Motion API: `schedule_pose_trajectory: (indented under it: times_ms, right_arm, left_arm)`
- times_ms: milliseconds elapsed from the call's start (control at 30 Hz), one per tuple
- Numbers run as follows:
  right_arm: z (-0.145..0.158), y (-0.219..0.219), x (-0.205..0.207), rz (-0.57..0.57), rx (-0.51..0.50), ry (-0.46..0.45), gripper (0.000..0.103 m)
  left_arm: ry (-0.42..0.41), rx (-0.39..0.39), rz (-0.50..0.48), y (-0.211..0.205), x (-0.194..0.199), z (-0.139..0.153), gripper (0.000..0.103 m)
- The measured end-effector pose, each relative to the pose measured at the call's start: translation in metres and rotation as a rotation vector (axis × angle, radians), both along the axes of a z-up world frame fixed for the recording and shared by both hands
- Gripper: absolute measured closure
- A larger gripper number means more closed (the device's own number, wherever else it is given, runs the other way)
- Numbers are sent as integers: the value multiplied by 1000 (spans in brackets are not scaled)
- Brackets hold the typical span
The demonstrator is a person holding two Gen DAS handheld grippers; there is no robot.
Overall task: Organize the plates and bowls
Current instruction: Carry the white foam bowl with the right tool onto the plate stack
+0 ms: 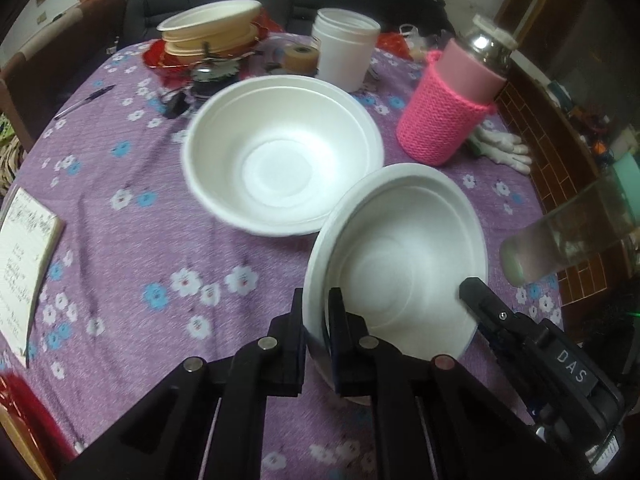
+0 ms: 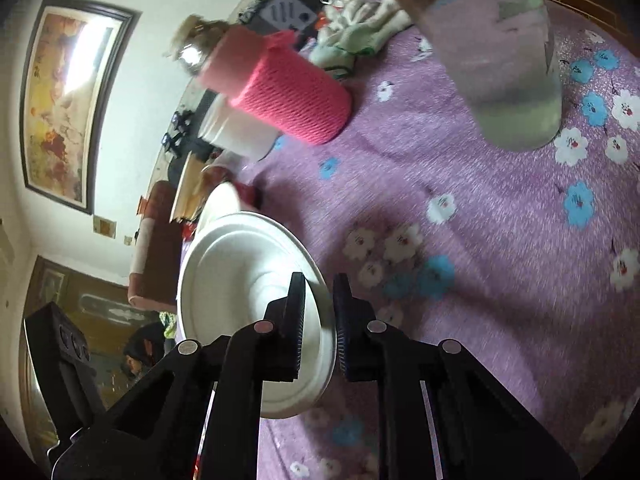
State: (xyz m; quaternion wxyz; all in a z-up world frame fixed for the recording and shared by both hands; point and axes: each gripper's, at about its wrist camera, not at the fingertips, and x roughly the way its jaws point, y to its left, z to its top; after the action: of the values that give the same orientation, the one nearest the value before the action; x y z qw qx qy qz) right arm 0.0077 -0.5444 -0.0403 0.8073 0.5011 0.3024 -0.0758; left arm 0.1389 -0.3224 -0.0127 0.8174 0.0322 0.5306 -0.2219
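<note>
- White foam bowl (image 1: pixel 400 264): tilted on edge above the purple flowered cloth (image 1: pixel 132 240), open side facing the left wrist camera, rim plane close to upright in the right wrist view (image 2: pixel 240 280).
- Left gripper (image 1: pixel 318 308): fingers narrow, pinching the bowl's near left rim, one finger inside, one outside.
- Right gripper (image 2: pixel 320 300): fingers narrow, clamped on the opposite rim; its black body enters the left view at lower right.
- Second bowl (image 1: pixel 282 152): upright on the cloth just behind the held bowl, mouth up, slightly blurred.
- Hidden: the held bowl's lower edge lies behind the left fingers; contact with the cloth cannot be told.
- Surroundings: pink knitted bottle (image 1: pixel 448 116) and white jar (image 1: pixel 344 48) behind; stack of tan bowls (image 1: pixel 212 28) at far left; clear glass (image 1: pixel 572 236) to the right, cut off; notebook (image 1: pixel 24 256) at the left edge.
</note>
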Motion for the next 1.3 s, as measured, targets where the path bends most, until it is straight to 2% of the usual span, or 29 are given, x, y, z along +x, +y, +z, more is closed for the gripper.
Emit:
schedule_pose_trajectory:
  times_ms: [167, 667, 1033, 1300]
  right_arm:
    - [15, 31, -5, 52, -17, -35, 90]
    - [52, 160, -16, 233, -87, -103, 90]
    - [76, 276, -2, 458, -155, -147, 90]
    - [74, 357, 6, 604, -231, -142, 90]
  left_arm:
    - [-36, -14, 34, 38, -18, 11, 94]
    - [-141, -47, 165, 174, -77, 44, 93]
    - [-208, -5, 262, 283, -115, 54, 89]
    - [-223, 26, 342, 349, -132, 49, 88]
